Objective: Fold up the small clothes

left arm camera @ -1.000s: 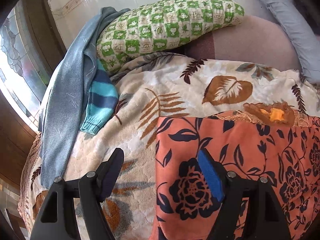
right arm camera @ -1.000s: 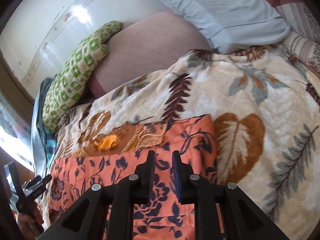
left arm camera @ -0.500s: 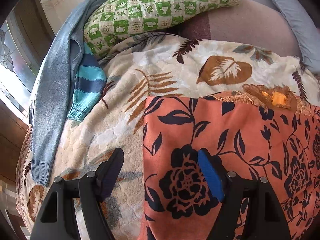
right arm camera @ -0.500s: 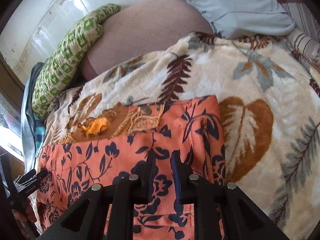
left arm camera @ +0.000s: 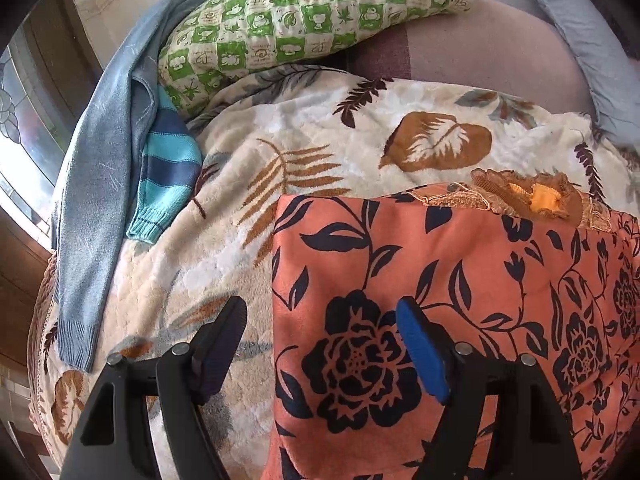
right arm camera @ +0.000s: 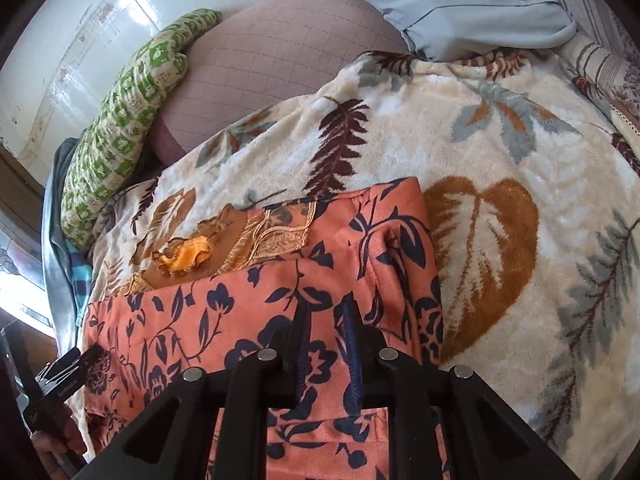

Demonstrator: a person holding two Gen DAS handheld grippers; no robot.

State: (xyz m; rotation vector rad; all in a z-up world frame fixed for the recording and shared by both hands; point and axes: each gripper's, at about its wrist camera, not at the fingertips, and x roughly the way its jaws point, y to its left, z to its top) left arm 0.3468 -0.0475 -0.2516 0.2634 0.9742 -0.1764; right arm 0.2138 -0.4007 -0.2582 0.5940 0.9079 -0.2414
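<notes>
An orange garment with a dark floral print point(left arm camera: 460, 280) lies spread on a cream leaf-patterned blanket point(left arm camera: 320, 140). Its brown lace neckline with an orange patch point(left arm camera: 536, 196) is at the far edge. My left gripper point(left arm camera: 320, 316) is open and straddles the garment's left edge, empty. In the right wrist view the same garment point(right arm camera: 224, 316) lies below my right gripper point(right arm camera: 326, 316), whose jaws stand close together with a narrow gap over the cloth near its right edge; no cloth shows between them. The left gripper point(right arm camera: 60, 372) shows at far left there.
A green checked pillow point(left arm camera: 304, 16) and a mauve cushion point(left arm camera: 480, 48) lie at the far side. A grey-blue sweater point(left arm camera: 92, 184) and a striped teal sleeve point(left arm camera: 166, 176) lie at left. A pale blue pillow point(right arm camera: 460, 4) lies at back right.
Both grippers have pulled back toward me and the garment has slid nearer on the blanket. The left jaws stay open and the right jaws stay nearly closed.
</notes>
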